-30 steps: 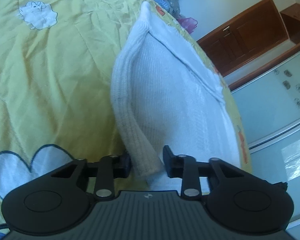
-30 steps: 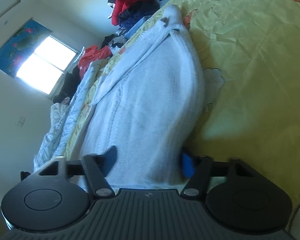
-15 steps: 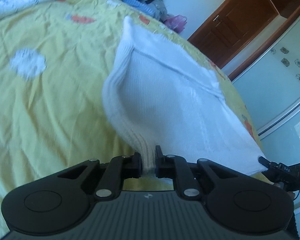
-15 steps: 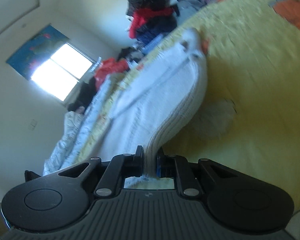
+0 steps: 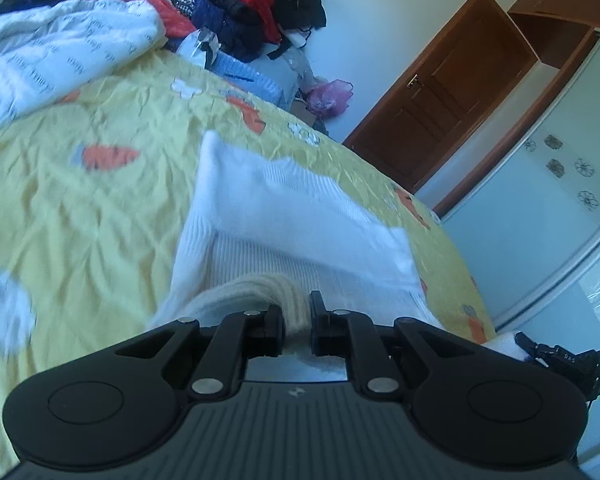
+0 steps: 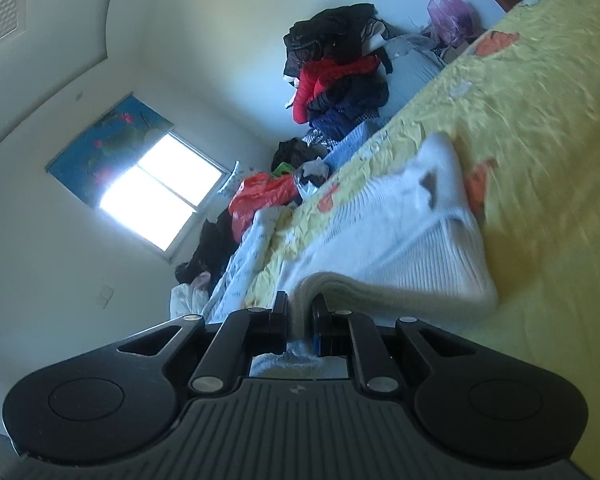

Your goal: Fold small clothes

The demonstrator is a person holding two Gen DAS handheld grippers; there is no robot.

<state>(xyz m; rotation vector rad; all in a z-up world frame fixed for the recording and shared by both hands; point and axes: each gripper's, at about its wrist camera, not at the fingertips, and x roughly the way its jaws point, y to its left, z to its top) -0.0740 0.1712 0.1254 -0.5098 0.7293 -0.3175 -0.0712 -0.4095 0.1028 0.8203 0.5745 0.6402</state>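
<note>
- Two grips set: your left gripper (image 5: 296, 320) and right gripper (image 6: 300, 320) each pinch the sweater (image 5: 284, 216) hem.
- Hem lifted; the rest lies on the bed (image 5: 80, 208).
- First fold unfinished; you must carry it over.

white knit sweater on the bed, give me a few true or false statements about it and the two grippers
1. The left gripper is shut on the ribbed hem of the white knit sweater. True.
2. The right gripper is open with nothing between its fingers. False: it is shut on the sweater's hem too.
3. The sweater lies on a yellow bedsheet printed with orange shapes. True.
4. The sweater lies on top of the pile of clothes. False: the pile sits beyond the bed's far edge, apart from the sweater.
5. The wooden door stands wide open. False: it is shut.
</note>
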